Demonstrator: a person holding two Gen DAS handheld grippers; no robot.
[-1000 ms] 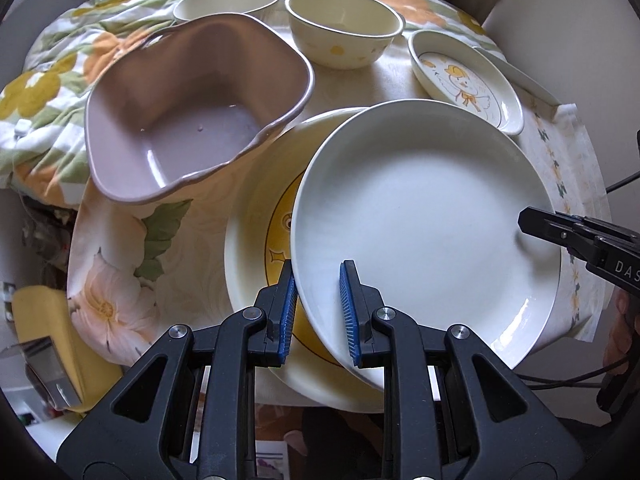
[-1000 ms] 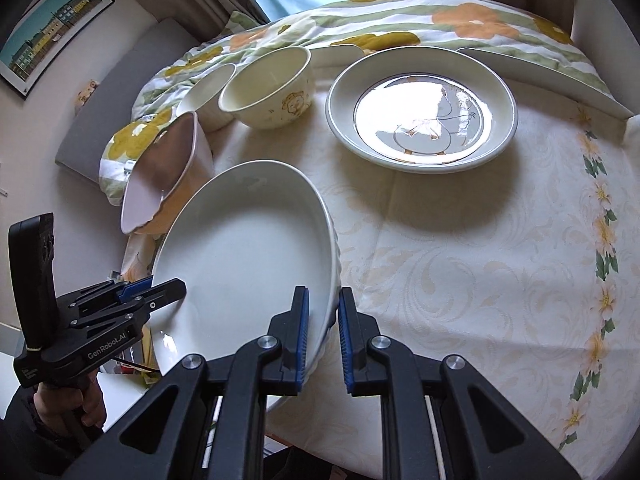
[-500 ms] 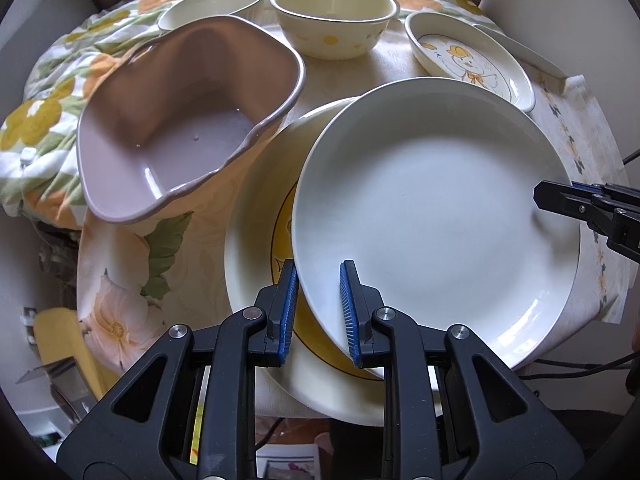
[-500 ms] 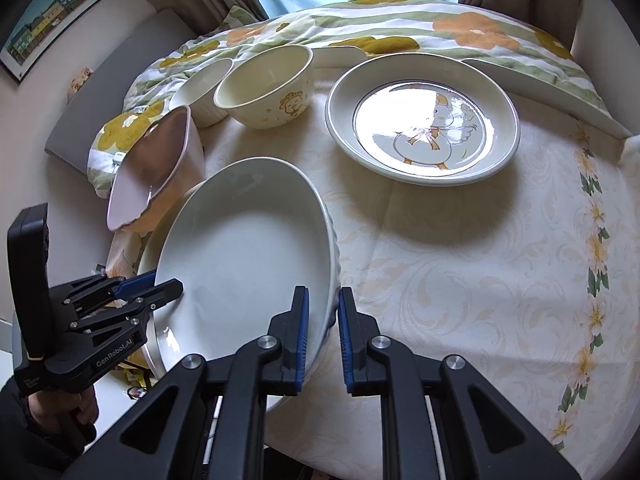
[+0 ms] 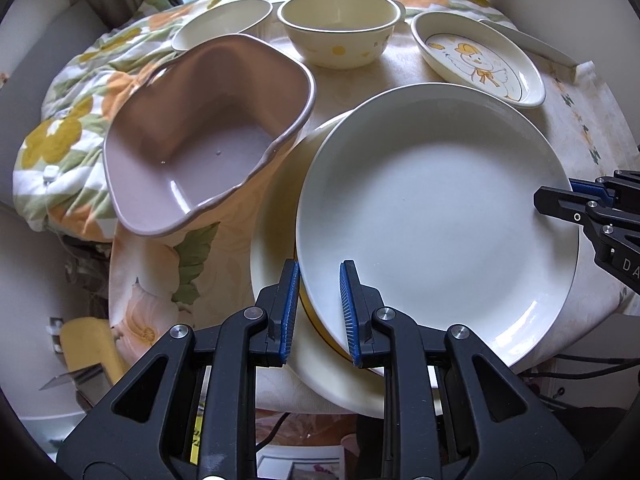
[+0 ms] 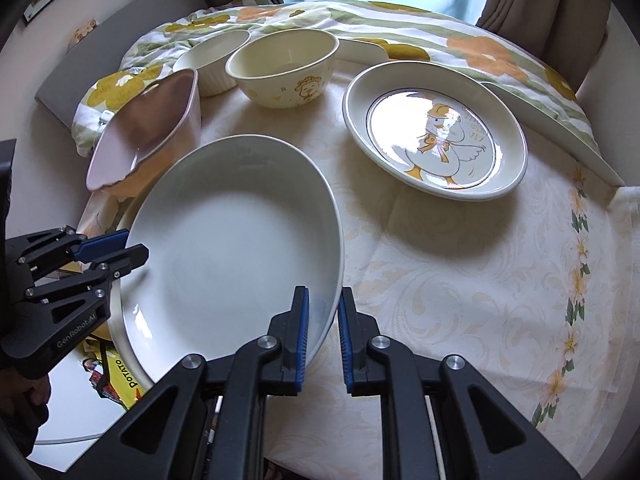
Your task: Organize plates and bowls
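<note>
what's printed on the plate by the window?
A white duck with orange hat and bow; right wrist view.

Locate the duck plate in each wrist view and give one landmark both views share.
Left wrist view: the duck plate sits at the upper right, beyond the white plate held by both grippers.
Right wrist view: the duck plate sits right of centre, upper half, on the tablecloth.
Shared landmark: the cream bowl just left of it.

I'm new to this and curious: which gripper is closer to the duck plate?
Right. The right gripper clamps the white plate's rim on the side facing the duck plate; the left gripper clamps the opposite rim, farther away.
</note>
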